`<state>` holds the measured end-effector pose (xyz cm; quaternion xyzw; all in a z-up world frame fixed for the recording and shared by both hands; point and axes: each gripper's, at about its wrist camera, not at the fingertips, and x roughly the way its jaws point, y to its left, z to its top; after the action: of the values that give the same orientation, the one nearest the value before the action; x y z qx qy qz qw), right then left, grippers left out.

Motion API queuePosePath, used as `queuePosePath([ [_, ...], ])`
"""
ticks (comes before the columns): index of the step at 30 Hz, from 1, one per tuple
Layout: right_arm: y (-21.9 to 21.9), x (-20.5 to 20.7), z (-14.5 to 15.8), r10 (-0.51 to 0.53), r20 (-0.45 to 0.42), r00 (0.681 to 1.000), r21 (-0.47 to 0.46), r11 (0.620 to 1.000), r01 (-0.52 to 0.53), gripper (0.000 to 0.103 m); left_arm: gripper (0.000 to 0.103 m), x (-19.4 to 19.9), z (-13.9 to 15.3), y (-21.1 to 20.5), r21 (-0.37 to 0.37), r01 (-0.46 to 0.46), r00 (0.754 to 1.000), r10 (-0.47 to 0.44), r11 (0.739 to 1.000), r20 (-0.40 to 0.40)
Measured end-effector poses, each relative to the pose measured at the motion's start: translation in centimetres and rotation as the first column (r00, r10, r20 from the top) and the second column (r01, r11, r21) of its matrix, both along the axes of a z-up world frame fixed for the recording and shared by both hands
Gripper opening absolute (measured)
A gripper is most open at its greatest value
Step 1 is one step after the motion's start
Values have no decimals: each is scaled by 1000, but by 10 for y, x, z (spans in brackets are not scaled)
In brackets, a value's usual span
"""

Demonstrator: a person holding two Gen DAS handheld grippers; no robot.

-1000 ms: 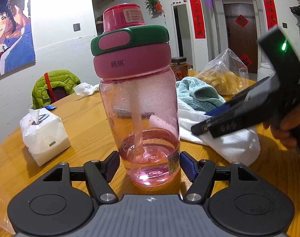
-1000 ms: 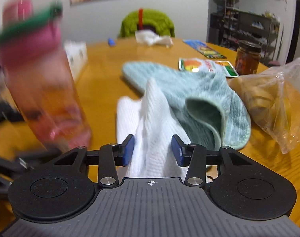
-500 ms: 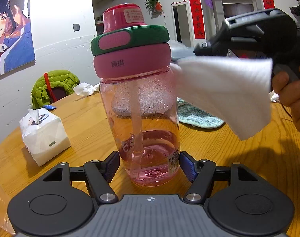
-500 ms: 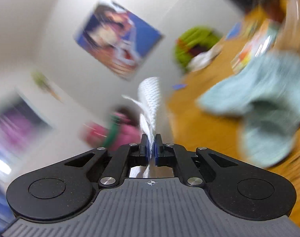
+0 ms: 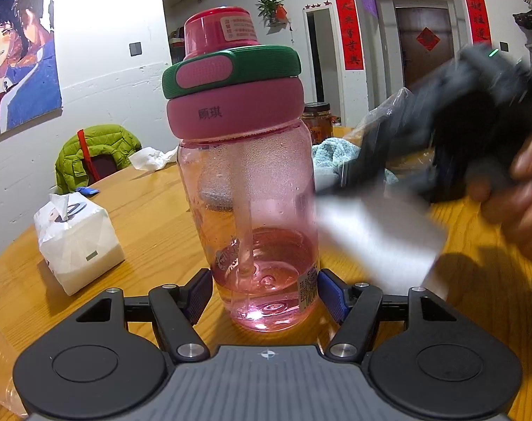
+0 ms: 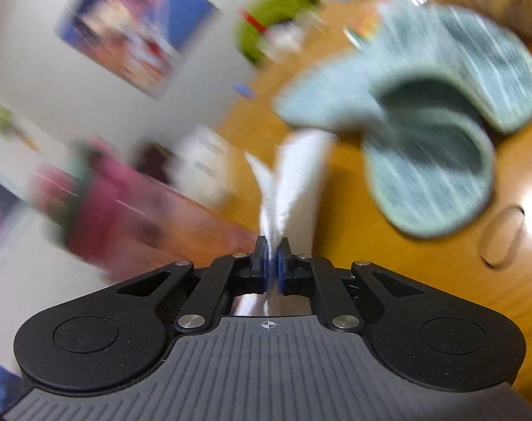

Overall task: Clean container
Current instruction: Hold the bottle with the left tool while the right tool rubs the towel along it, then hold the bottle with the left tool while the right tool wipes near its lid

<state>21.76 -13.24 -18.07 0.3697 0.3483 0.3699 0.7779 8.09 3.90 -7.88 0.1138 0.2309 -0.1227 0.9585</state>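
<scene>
A pink see-through bottle (image 5: pixel 244 193) with a pink and green lid stands upright on the wooden table (image 5: pixel 153 210), with a little water and a straw inside. My left gripper (image 5: pixel 264 294) is shut on the bottle's base, a pad against each side. My right gripper (image 6: pixel 272 249) is shut on a white cloth (image 6: pixel 294 175), pinched between its pads. In the left wrist view the blurred right gripper (image 5: pixel 346 179) holds the white cloth (image 5: pixel 374 238) against the bottle's right side, at mid height. The bottle (image 6: pixel 125 203) is a blur at the left of the right wrist view.
A teal towel (image 6: pixel 441 122) lies on the table behind the bottle. A tissue pack (image 5: pixel 76 242) sits to the left. A jar (image 5: pixel 318 119) and a plastic bag (image 5: pixel 388 112) stand at the back. A person's hand (image 5: pixel 518 203) grips the right tool.
The right gripper shut on the white cloth, lifted it off the table, rolled, and brought it to the bottle's right side, now lower than before. The left gripper and bottle stayed still.
</scene>
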Motion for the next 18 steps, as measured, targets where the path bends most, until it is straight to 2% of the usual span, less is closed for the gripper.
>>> queuePosePath([
  [2, -10, -5, 9, -2, 57, 998, 119, 993, -4, 9, 64, 0, 0, 0, 1, 17, 1000, -17, 1000, 2],
  [3, -13, -7, 11, -7, 74, 997, 149, 989, -4, 9, 64, 1, 0, -1, 2, 27, 1000, -27, 1000, 4],
  [4, -12, -6, 10, -13, 71, 997, 135, 991, 3, 10, 64, 1, 0, 0, 0, 37, 999, -37, 999, 4],
  [6, -4, 0, 0, -16, -3, 1000, 21, 1000, 16, 12, 64, 3, 0, 1, -9, 54, 999, -54, 999, 2],
  [8, 10, 11, -15, -17, -117, 993, -139, 990, 1, 12, 64, 3, 1, 3, -17, 52, 999, -52, 998, 0],
  [9, 15, 14, -19, -19, -134, 991, -178, 984, -5, 12, 65, 2, 2, 3, -20, 46, 999, -46, 999, 1],
  [11, 18, 12, -13, -23, -81, 996, -195, 981, 7, 11, 74, -5, 9, 2, -10, -8, 1000, 8, 1000, 21],
  [13, 16, 5, -1, -53, 15, 998, -182, 982, 55, 11, 75, -14, 17, -1, 3, -54, 998, 54, 999, 39],
  [16, 15, 0, 14, -109, 142, 984, -164, 978, 132, 11, 74, -26, 25, -4, 10, -26, 999, 26, 1000, 39],
  [18, 18, 2, 19, -130, 197, 972, -157, 974, 163, 11, 73, -30, 25, -8, 11, 15, 999, -15, 1000, 31],
])
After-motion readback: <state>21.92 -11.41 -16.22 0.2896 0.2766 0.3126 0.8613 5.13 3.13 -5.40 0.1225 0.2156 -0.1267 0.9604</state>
